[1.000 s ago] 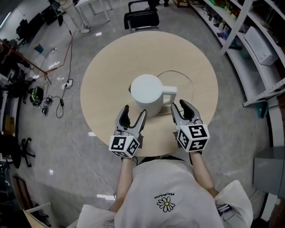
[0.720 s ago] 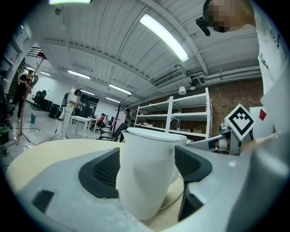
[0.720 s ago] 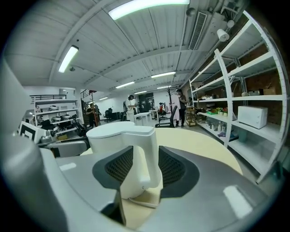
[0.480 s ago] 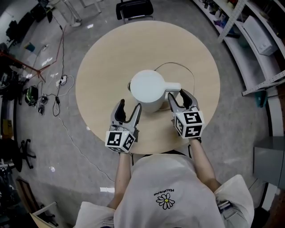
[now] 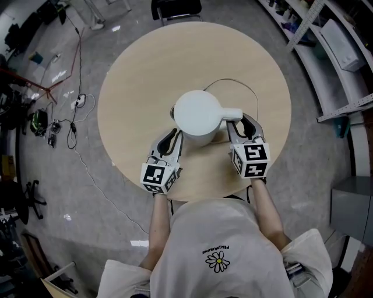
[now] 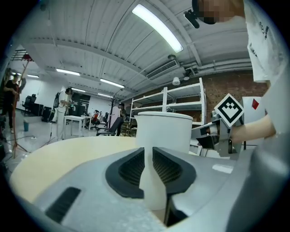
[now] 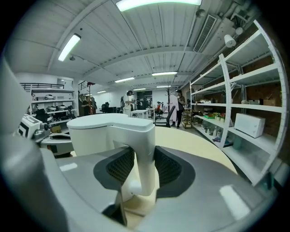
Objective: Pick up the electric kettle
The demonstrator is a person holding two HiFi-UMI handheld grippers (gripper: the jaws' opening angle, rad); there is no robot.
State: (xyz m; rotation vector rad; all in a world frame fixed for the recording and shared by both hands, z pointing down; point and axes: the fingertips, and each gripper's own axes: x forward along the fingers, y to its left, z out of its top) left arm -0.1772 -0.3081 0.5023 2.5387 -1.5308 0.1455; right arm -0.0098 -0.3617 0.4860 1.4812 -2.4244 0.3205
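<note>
Head view shows me the electric kettle [image 5: 197, 113] upright near the middle of the round table [image 5: 145, 64], its handle [image 5: 232, 114] pointing right. My right gripper [image 5: 239, 122] has just been closing and now pinches this handle. My left gripper [image 5: 173, 135] has just been closing too; its jaws are almost together, nothing between them, at the kettle's near left side.

Round pale-wood table [image 5: 145, 70] beneath left gripper [image 5: 175, 132] and right gripper [image 5: 239, 122]. Grey polished floor [image 5: 326, 174] all round. Right of right gripper: metal shelving [image 5: 326, 52] (white boxy appliance [image 7: 250, 124] on one shelf). Left of left gripper: cables [image 5: 78, 110] strewn on floor. Ahead, past table: black chair [image 5: 175, 9]. Overhead: white ribbed ceiling [image 7: 149, 36], strip lights [image 7: 156, 3].
</note>
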